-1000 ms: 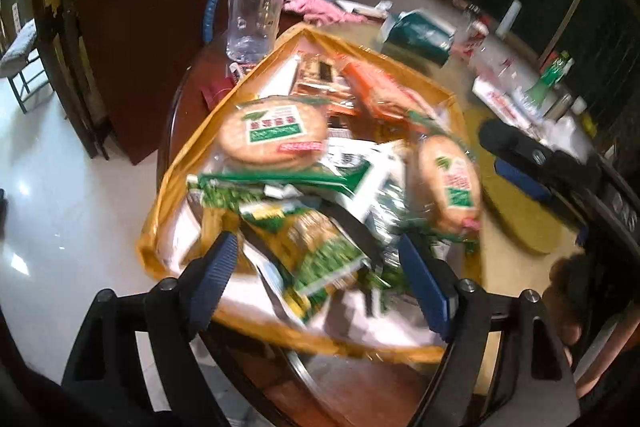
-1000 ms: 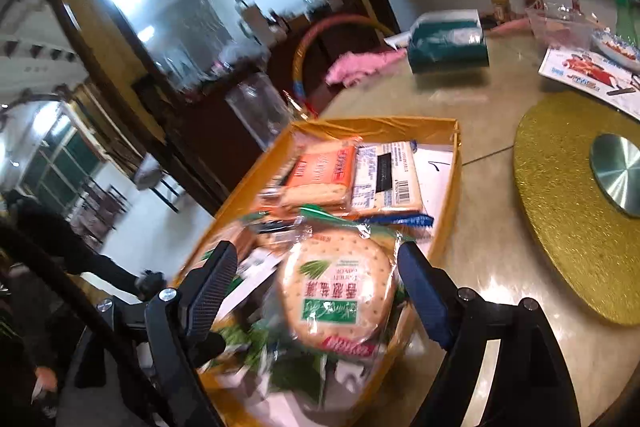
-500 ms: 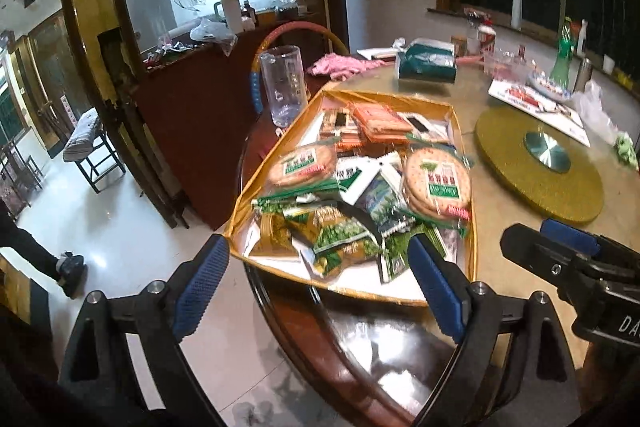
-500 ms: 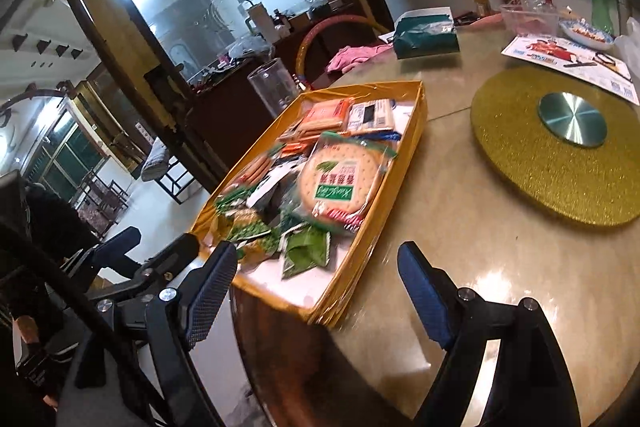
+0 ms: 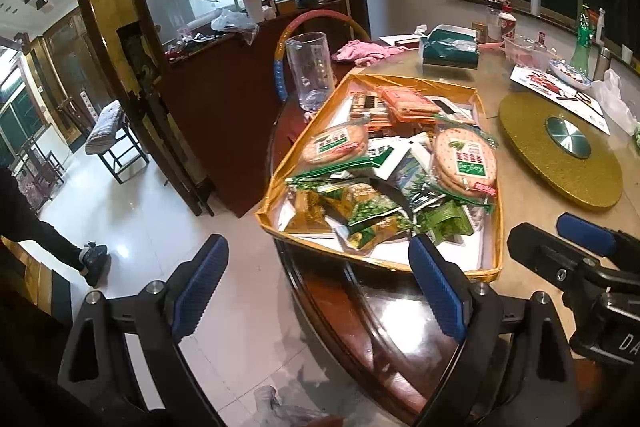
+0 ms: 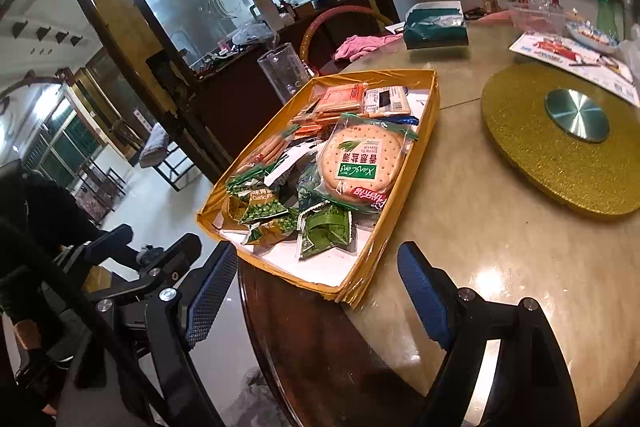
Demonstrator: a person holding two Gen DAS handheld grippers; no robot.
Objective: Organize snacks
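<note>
The snacks lie heaped in a shallow yellow tray that sits at the near edge of the round table, one corner jutting past the rim. Through my left wrist camera, my left gripper hangs short of the table with its jaws spread wide and nothing between them. In the tray I see a round cracker pack on the left, a second round cracker pack on the right, green pea packets nearest me and orange wafer packs at the far end. A clear glass pitcher stands just beside the tray's far left corner, and a gold turntable lies to the right, apart from the tray. My right gripper shows at the right edge, over the table. Through my right wrist camera, my right gripper hangs above the table edge, jaws wide apart and empty, the tray just ahead of it. The big round cracker pack tops the pile, with a garlic pea packet and a green packet nearer me. My left gripper sits off to the left, beyond the table edge.
</note>
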